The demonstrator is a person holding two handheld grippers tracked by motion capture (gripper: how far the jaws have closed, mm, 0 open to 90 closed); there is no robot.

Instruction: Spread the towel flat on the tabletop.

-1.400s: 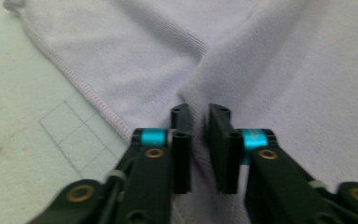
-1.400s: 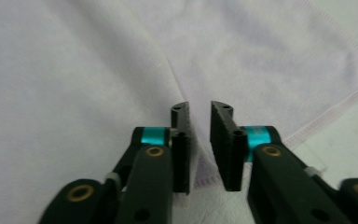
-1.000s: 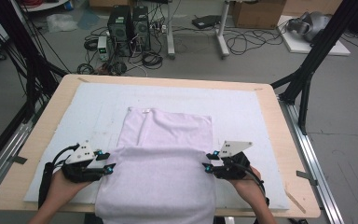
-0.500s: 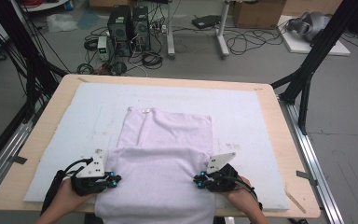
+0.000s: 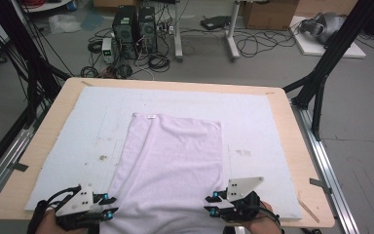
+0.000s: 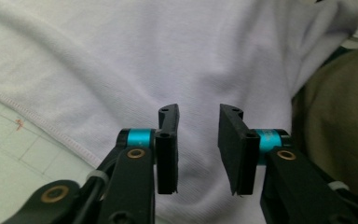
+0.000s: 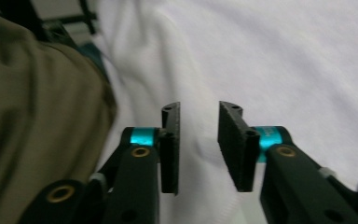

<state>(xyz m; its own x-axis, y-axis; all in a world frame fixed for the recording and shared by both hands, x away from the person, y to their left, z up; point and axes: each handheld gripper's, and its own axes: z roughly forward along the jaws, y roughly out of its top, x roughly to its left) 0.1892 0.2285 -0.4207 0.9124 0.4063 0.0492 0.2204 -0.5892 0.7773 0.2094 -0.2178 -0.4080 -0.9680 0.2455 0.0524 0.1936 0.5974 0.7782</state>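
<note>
Wooden table [image 5: 292, 146] under a pale mat, cabled floor beyond: both claws at the near end of a white cloth [image 5: 175, 161].

Left gripper [image 5: 108, 210] and right gripper [image 5: 210, 204] both with jaws apart, just been opening, nothing clamped, cloth lying loose beneath and ahead of each. Facing inward at the cloth's two near corners, equally near. Cloth's long axis running away from the near edge toward the far edge, near end draped over it. Hands low at the near edge, grippers held level.
</note>
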